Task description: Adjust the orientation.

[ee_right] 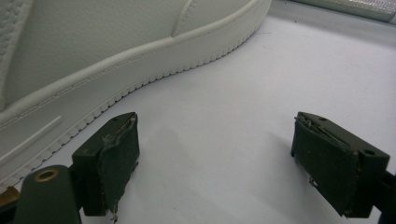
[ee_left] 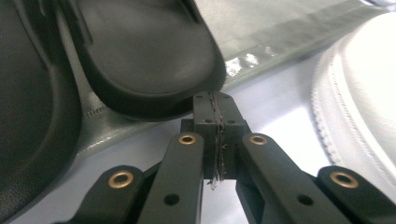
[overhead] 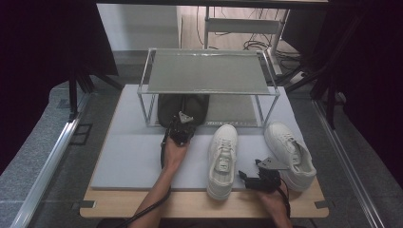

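where the left tool [ee_left: 215,140] meets the work, its jaws are pressed together with nothing between them, the tips just at the toe edge of a black sandal [ee_left: 149,56] that lies on the lower shelf of the wire rack [overhead: 142,90] at the back of the counter [overhead: 133,156]. a second dark sandal [ee_left: 32,116] lies just beside it. judged from its thick moulded sole, the sandal is light, springy and somewhat stiff, with a matt surface that should not slip; the sole rim at toe or heel, or a strap, offers the surest hold. the left forearm reaches forward from the near edge, hand level, tool pointing into the rack. the right tool [ee_right: 219,163] rests low near the front edge with its jaws spread wide and empty, beside the sole of a white sneaker [ee_right: 116,51]; a second white sneaker [overhead: 290,154] lies on its other side, the tool between the two. both sneakers look light, firm at the sole, soft above.
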Demonstrator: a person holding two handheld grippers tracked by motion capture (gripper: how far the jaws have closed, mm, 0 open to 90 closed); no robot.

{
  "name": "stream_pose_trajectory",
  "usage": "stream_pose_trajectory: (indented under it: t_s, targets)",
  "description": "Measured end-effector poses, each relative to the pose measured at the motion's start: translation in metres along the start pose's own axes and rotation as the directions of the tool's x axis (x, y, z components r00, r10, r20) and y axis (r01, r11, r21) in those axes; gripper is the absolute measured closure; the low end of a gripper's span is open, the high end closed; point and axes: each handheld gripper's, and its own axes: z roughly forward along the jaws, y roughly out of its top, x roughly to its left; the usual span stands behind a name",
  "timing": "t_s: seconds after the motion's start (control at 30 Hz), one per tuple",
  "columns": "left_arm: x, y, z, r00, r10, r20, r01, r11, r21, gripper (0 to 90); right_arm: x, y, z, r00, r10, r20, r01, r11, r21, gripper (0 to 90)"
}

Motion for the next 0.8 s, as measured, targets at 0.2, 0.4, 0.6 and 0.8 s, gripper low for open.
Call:
stream_pose_trajectory:
  t_s: [0.2, 0.4, 0.6, 0.8]
  targets:
    - [-0.005, 0.002, -0.012, 0.9994, 0.034, 0.012, -0.034, 0.9993, -0.016, 81.9, 0.0, 0.0, 0.0, 1.0, -0.001, 0.0, 0.001, 1.0, 0.0, 15.1]
    - [-0.006, -0.003, -0.022, 0.9984, 0.052, 0.021, -0.051, 0.9985, -0.016, 75.0, 0.0, 0.0, 0.0, 1.0, -0.001, 0.004, 0.001, 1.0, 0.002, 15.0]
    - [-0.008, -0.007, -0.035, 0.9964, 0.082, 0.02, -0.082, 0.9964, -0.023, 62.8, 0.0, 0.0, 0.0, 1.0, -0.002, 0.005, 0.002, 1.0, 0.002, 15.0]
    - [-0.011, -0.009, -0.048, 0.9928, 0.115, 0.033, -0.115, 0.9933, -0.015, 49.9, 0.0, 0.0, 0.0, 1.0, -0.003, 0.005, 0.003, 1.0, 0.003, 15.0]
